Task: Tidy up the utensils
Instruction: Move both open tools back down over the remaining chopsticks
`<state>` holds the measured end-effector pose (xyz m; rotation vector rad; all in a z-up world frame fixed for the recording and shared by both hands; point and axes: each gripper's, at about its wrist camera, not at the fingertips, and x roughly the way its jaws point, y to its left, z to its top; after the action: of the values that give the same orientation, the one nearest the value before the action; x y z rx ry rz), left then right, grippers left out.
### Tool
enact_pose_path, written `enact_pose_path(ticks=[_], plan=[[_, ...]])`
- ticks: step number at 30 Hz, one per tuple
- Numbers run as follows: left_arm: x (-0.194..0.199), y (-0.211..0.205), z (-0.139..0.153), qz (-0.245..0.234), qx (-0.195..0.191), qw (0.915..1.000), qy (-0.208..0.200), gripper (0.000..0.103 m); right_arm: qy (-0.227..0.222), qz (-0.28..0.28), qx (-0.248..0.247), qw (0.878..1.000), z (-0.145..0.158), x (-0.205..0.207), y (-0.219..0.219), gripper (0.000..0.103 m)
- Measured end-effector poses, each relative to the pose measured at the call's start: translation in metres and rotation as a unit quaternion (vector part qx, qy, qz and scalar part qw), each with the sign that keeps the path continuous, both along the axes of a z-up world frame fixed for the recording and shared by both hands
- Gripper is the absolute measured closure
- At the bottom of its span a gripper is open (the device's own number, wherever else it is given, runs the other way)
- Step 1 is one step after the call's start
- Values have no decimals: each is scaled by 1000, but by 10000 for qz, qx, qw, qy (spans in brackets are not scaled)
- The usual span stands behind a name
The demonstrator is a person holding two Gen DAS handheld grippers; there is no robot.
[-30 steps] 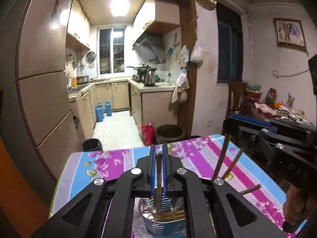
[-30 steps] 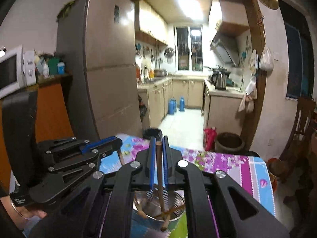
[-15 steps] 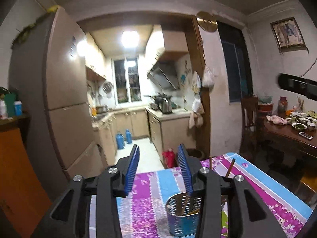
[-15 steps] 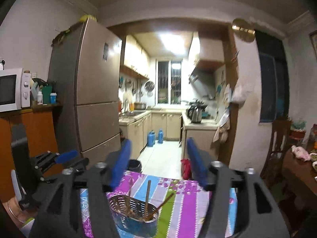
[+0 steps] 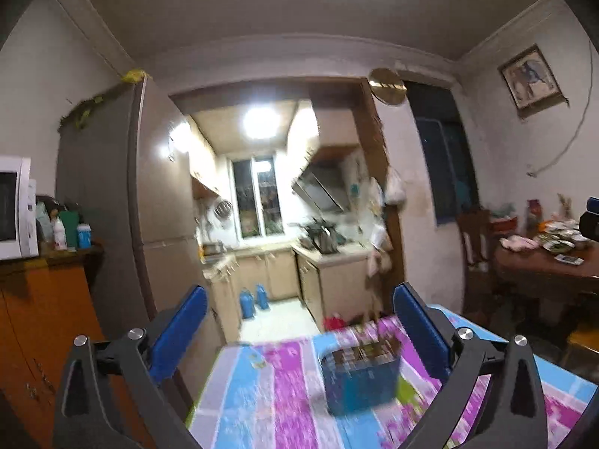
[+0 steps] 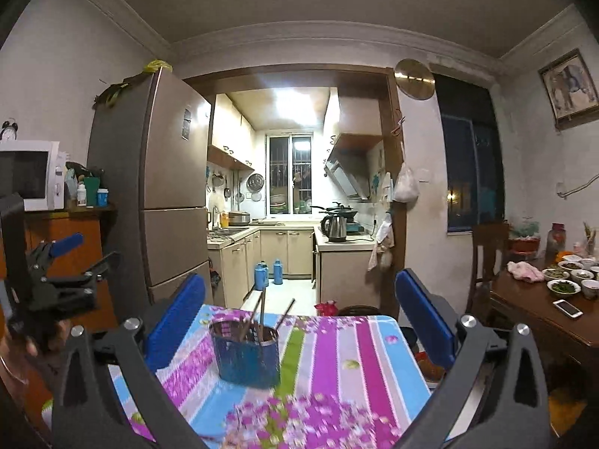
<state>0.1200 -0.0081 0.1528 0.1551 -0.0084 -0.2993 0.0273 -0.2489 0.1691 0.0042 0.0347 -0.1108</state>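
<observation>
Chopsticks (image 6: 262, 308) now stand in the metal holder (image 6: 245, 353) on the floral-clothed bench (image 6: 337, 351), both grippers, left (image 5: 297, 331) and right (image 6: 299, 318), having released them, jaws wide apart and drawn back, so this placement looks finished.

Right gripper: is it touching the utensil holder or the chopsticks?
Apart. In the right wrist view the right gripper is wide open, and the holder with its chopsticks stands beyond both blue fingers, tablecloth visible between.
</observation>
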Motion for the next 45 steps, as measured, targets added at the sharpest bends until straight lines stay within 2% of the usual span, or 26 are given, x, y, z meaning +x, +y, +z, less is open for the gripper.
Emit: enact_pose_path(ticks=[5, 8, 13, 17, 20, 22, 23, 24, 25, 26, 27, 28, 31, 34, 37, 40, 43, 45], plan=[[-35, 30, -24, -55, -213, 9988, 436, 3, -179, -242, -244, 9992, -25, -55, 3, 5], [-61, 49, -44, -57, -226, 9987, 463, 3, 19, -224, -305, 9993, -49, -79, 5, 5], [-107, 66, -86, -89, -5, 9978, 650, 3, 599, -373, -598, 9957, -94, -97, 16, 5], [-138, 52, -131, -300, 510, 9916, 1149, 3, 1424, 116, -96, 9897, -140, -88, 22, 6], [-163, 32, -175, -649, 797, 9829, 1531, 4, 1947, 301, 31, 9804, -181, -77, 36, 18], [-165, 19, -200, -784, 956, 9730, 1949, 7, 2298, 535, 97, 9717, -209, -67, 49, 26], [-162, 17, -210, -791, 980, 9682, 2163, 8, 2391, 617, 42, 9690, -218, -64, 56, 35], [-155, 14, -223, -687, 1006, 9608, 2492, 16, 2498, 670, -33, 9660, -228, -62, 63, 43], [-149, 12, -232, -592, 1046, 9554, 2697, 27, 2610, 722, -78, 9626, -236, -61, 69, 47], [-144, 10, -243, -555, 1105, 9474, 2952, 31, 2712, 853, -47, 9587, -243, -60, 76, 56], [-143, 8, -249, -585, 1127, 9429, 3079, 36, 2751, 949, -14, 9567, -247, -61, 81, 61], [-143, 7, -254, -627, 1138, 9400, 3154, 36, 2755, 1013, -26, 9559, -250, -65, 88, 61], [-157, 6, -259, -840, 1151, 9410, 3068, 37, 2692, 1099, -76, 9568, -251, -79, 96, 61], [-170, 8, -255, -825, 1131, 9497, 2802, 37, 2568, 1083, -101, 9603, -248, -89, 98, 62], [-165, 10, -248, -711, 970, 9533, 2771, 37, 2571, 1042, -96, 9607, -247, -89, 96, 69], [-158, 0, -245, -820, 1117, 9518, 2736, 37, 2664, 1043, -165, 9580, -252, -80, 98, 76], [-157, -10, -250, -1083, 1200, 9468, 2784, 40, 2696, 1103, -221, 9564, -257, -69, 101, 76], [-155, -13, -253, -1086, 1228, 9466, 2776, 40, 2718, 1170, -282, 9548, -260, -62, 108, 76]])
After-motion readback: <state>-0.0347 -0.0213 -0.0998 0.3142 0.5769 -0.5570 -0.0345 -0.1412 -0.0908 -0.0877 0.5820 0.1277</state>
